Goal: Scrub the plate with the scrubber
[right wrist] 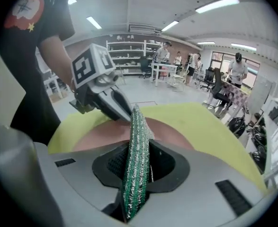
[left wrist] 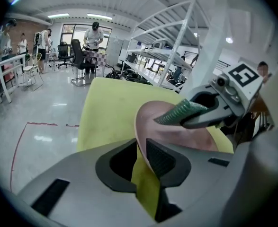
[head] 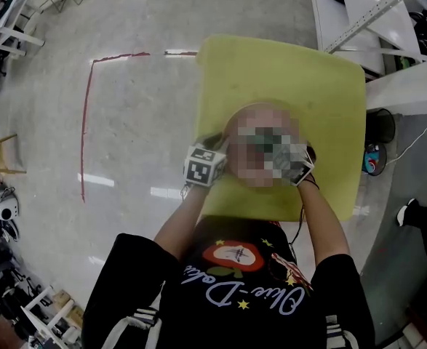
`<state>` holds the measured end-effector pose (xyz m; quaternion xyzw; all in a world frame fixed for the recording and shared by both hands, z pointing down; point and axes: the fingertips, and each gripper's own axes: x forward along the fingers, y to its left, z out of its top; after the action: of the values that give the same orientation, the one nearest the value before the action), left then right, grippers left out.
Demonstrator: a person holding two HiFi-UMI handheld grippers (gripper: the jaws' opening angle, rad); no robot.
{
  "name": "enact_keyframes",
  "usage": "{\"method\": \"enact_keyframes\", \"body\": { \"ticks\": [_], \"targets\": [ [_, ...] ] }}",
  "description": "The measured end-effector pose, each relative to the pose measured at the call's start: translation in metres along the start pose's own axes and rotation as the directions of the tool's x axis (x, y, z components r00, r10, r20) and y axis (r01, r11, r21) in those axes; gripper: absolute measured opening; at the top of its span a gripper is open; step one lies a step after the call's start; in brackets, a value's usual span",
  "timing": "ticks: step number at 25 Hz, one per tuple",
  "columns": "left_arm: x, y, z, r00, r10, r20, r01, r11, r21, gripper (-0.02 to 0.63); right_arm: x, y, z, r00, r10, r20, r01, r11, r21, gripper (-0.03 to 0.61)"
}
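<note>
- Head view: L gripper [head: 217, 155] and R gripper [head: 300, 167] meet over the counter [head: 286, 71], nearer its near edge than the far one. A mosaic patch lies over what is between them.
- The person's bare forearms and black printed T-shirt [head: 235, 297] fill the bottom. The far half of the yellow-green top is bare.
- Round it: glossy grey floor [head: 140, 122] w/ a red tape line [head: 86, 122] off the left edge, and white shelving [head: 366, 13] past the far right corner. There is clutter at the lower left, and a dark shoe [head: 411, 213] off the right edge.
- L gripper view: the jaws are closed on the rim of the pink plate [left wrist: 176, 131], one pad on each face. The plate is tilted up, w/ the counter showing under it.
- The R gripper comes in from the right and holds the green scrubber [left wrist: 181, 112] against the plate's upper face.
- Behind: several people [left wrist: 94, 37], office chairs [left wrist: 79, 60], white racks [left wrist: 172, 51], ceiling lights.
- R gripper view: the jaws are clamped on the scrubber, which stands edge-on betw. the pads. Its tip reaches the plate.
- The L gripper's jaws and marker cube [right wrist: 94, 65] sit at the plate's far rim, just behind the scrubber tip. An arm and the black shirt block the left side.
- The counter spreads right, bare. At the back are people at desks [right wrist: 165, 70] and shelves [right wrist: 129, 51].
</note>
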<state>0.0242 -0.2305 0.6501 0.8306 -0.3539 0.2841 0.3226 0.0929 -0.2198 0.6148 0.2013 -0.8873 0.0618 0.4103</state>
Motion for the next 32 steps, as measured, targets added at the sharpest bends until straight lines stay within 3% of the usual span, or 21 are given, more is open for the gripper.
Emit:
{"method": "enact_keyframes", "body": {
  "ticks": [3, 7, 10, 13, 17, 32],
  "targets": [
    [0.001, 0.0, 0.001, 1.0, 0.011, -0.002, -0.011, 1.0, 0.003, 0.056, -0.002, -0.029, -0.005, 0.997, -0.076, -0.025, 0.075, 0.997, -0.034, 0.064],
    [0.002, -0.001, 0.002, 1.0, 0.021, 0.0, -0.021, 1.0, -0.009, 0.053, 0.007, -0.045, -0.014, 0.992, -0.102, -0.079, 0.092, 0.988, -0.122, 0.064],
    [0.003, -0.001, 0.003, 1.0, 0.022, 0.001, -0.022, 1.0, -0.014, 0.052, 0.015, -0.043, -0.023, 0.991, -0.058, -0.119, 0.036, 0.983, -0.18, 0.064],
    [0.001, 0.002, 0.001, 1.0, 0.021, 0.008, -0.02, 1.0, -0.019, 0.051, 0.021, -0.035, -0.025, 0.99, -0.002, -0.144, -0.022, 0.986, -0.164, 0.064],
    [-0.001, 0.005, -0.001, 1.0, 0.02, 0.01, -0.02, 1.0, -0.02, 0.051, 0.028, -0.025, -0.029, 0.98, 0.0, -0.197, -0.04, 0.979, -0.198, 0.064],
    [-0.001, 0.007, -0.002, 1.0, 0.018, 0.017, -0.018, 1.0, -0.01, 0.052, 0.024, 0.034, -0.033, 0.972, 0.105, -0.209, -0.134, 0.982, -0.131, 0.064]
  ]
}}
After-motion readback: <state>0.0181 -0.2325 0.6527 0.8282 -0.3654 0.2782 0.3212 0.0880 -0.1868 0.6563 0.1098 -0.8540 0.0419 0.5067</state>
